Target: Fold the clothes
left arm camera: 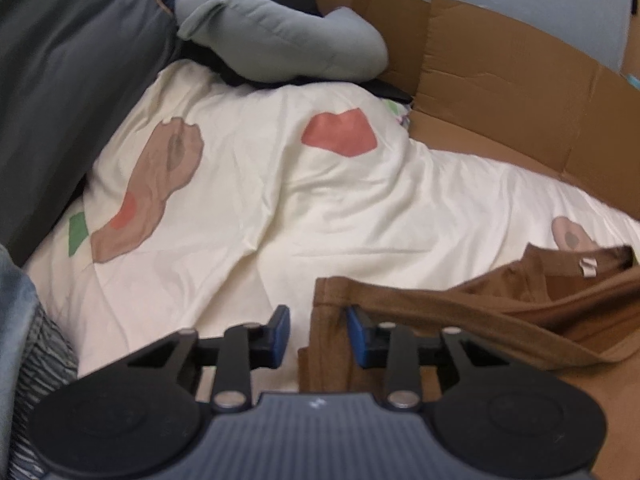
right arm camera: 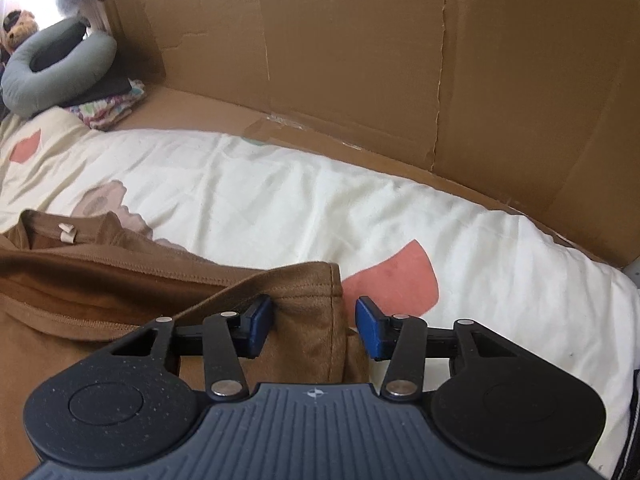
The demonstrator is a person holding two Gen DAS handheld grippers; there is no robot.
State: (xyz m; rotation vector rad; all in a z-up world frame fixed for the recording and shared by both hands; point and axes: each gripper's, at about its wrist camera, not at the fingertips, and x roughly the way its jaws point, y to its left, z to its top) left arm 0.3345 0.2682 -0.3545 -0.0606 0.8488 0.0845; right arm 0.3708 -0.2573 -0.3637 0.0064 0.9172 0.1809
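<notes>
The brown garment [left arm camera: 460, 312] lies on the cream bedspread [left arm camera: 248, 216], and everything here is placed from that garment. Both grippers tilt steeply down over its near edge, one at each hemmed corner.

The left gripper [left arm camera: 318, 330] sits at the garment's left corner. Its jaws stand partly apart, with a clear gap between the blue pads. The corner's hemmed edge runs up through that gap, lying against the right-hand pad [left arm camera: 357, 330], while the left-hand pad stands clear over the bedspread. The cloth is between the jaws but not pinched.

The right gripper [right arm camera: 314, 326] sits at the garment's right corner [right arm camera: 312, 300]. Its jaws are also partly apart. The hemmed corner fills most of the gap; the left-hand pad [right arm camera: 259, 326] touches or slips under a fold of cloth, and the right-hand pad is just beside the corner's outer edge, over a pink patch [right arm camera: 396, 284] of the bedspread. No squeeze shows.

Beyond the garment, its neckline with a small pale tag [right arm camera: 66, 233] faces away from the grippers. Farther back a cardboard wall [right arm camera: 360, 60] stands along the bedspread's far side, and a grey ring cushion [right arm camera: 52, 68] rests well beyond the garment's left side.
</notes>
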